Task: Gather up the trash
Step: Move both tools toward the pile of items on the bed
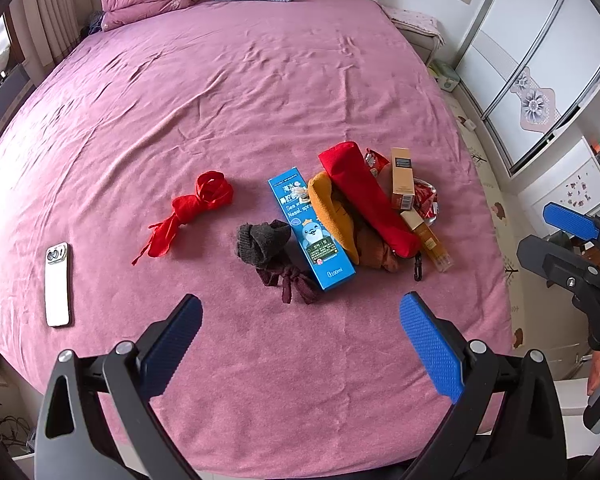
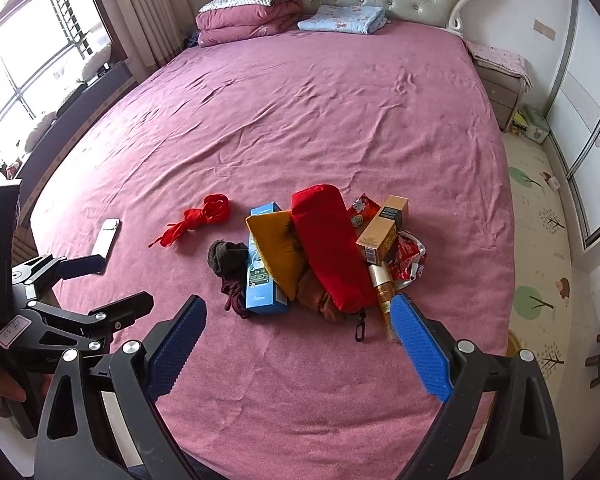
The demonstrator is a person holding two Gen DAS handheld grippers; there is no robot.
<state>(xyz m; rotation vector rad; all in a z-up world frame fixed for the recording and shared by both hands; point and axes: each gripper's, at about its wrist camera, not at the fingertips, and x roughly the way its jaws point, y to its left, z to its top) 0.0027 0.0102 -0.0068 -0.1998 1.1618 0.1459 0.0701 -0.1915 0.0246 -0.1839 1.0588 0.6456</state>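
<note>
A heap lies on the pink bed: a blue nasal-spray box (image 1: 311, 229) (image 2: 263, 260), a tan carton (image 1: 402, 179) (image 2: 382, 229), red snack wrappers (image 1: 425, 199) (image 2: 409, 256) and an amber bottle (image 1: 432, 242) (image 2: 382, 296), mixed with a red pouch (image 1: 366, 200) (image 2: 327, 244) and an orange pouch (image 1: 332, 216) (image 2: 278, 250). My left gripper (image 1: 300, 338) is open and empty, above the bed in front of the heap. My right gripper (image 2: 296, 342) is open and empty, just before the heap; it also shows in the left wrist view (image 1: 556, 236).
Dark socks (image 1: 262, 240) (image 2: 228, 258), a maroon cloth (image 1: 290, 282), a red lace bundle (image 1: 192, 210) (image 2: 200, 216) and a white phone (image 1: 57, 284) (image 2: 107, 236) lie left of the heap. Folded bedding (image 2: 252, 16) sits by the headboard. A wardrobe (image 1: 540, 60) stands right.
</note>
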